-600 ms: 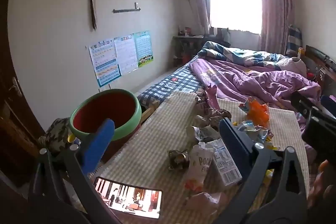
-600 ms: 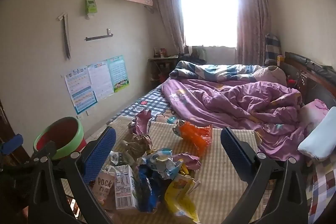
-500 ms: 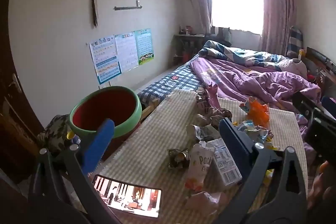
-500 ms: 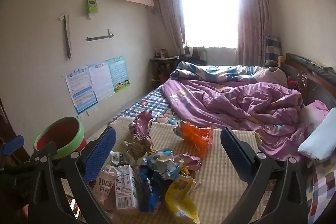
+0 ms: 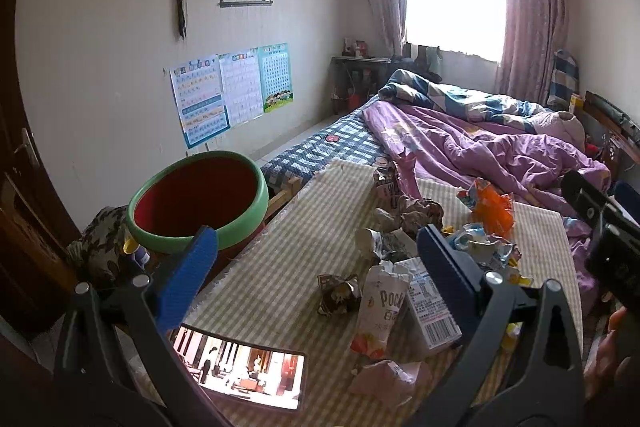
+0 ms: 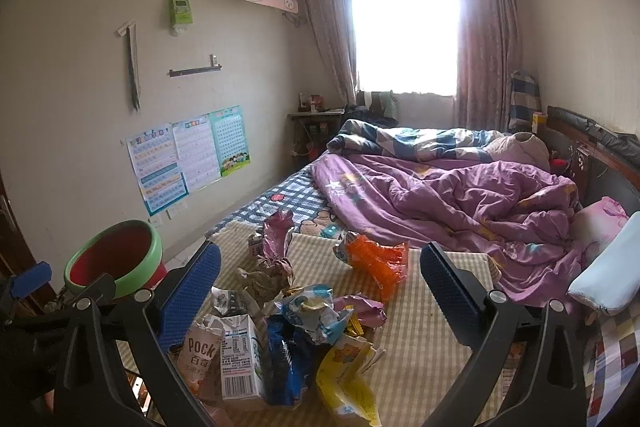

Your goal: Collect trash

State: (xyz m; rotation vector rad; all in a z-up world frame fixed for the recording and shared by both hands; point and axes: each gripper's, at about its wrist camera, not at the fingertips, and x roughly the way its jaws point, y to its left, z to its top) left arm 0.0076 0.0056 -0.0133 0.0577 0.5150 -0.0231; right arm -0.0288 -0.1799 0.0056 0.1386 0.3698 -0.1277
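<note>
- Change against the pictures from half a second before: next to none. The litter lay in the same heap and the bin stood in the same spot; only the left wrist view had shifted very slightly. Judged from this, no piece had yet been collected and the task stood at its very start.
- Left gripper [image 5: 316,251]: jaws spread wide, nothing between the pads, poised above the near end of the heap.
- Right gripper [image 6: 320,275]: jaws spread wide, empty, poised over the middle of the heap.
- Trash heap [image 6: 304,311]: crumpled wrappers and cartons, piled on the checked table [image 5: 280,247] at the foot of the bed [image 6: 440,195].
- Bin [image 5: 200,203]: red inside, green rim, standing just beside the table's left edge, apparently empty.
- Pocky pouch [image 5: 382,307]: pale, upright at the heap's near edge; "Pock" legible, Chinese characters beneath.
- Milk carton [image 5: 430,303]: touching the pouch's right side; barcode and fine print, unreadable.
- Orange wrapper [image 6: 376,259]: at the heap's far side; no legible writing.
- Phone [image 5: 240,367]: on the table nearer than the heap, screen lit with a video.
</note>
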